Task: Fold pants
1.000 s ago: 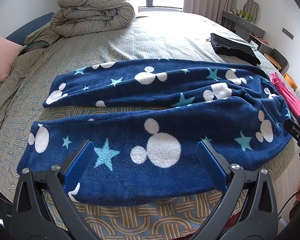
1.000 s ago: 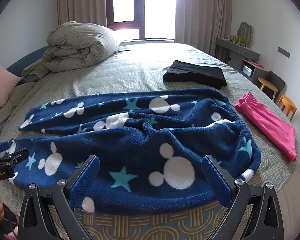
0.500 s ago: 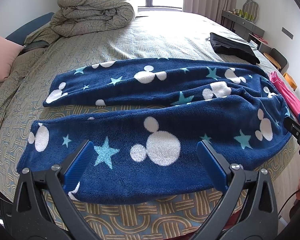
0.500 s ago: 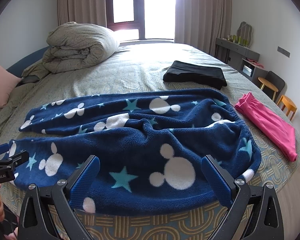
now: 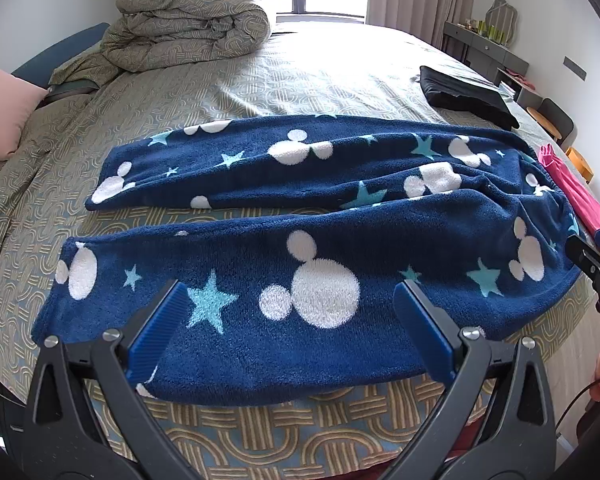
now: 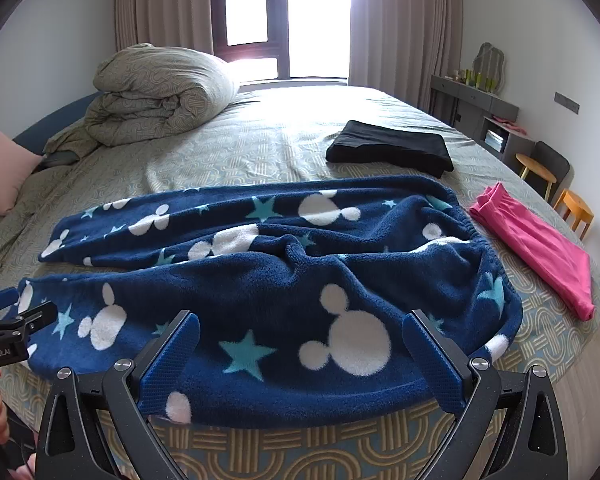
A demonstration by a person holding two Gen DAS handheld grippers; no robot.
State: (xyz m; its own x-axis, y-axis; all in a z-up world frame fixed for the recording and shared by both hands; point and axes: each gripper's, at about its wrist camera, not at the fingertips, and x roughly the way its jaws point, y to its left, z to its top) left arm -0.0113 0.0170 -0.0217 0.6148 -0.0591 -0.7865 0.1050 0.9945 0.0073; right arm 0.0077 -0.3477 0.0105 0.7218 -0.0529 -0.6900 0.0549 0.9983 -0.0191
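Navy fleece pants [image 5: 300,240] with white mouse heads and teal stars lie spread across the near side of the bed, legs to the left, waistband [image 6: 472,228] to the right. They also show in the right wrist view [image 6: 284,280]. My left gripper [image 5: 292,328] is open and empty, just above the near leg at the bed's front edge. My right gripper [image 6: 300,360] is open and empty, over the seat area near the waist. Each gripper shows at the edge of the other's view.
A folded black garment [image 6: 388,146] lies farther back on the bed [image 5: 300,80]. Folded pink pants [image 6: 540,248] lie at the right edge. A rolled duvet [image 5: 188,24] and pink pillow [image 5: 4,112] sit at the far left. Stools [image 6: 576,208] and a shelf stand on the right.
Both grippers have edged slightly; the pants sit a touch lower and closer in the views. Nothing was grasped.
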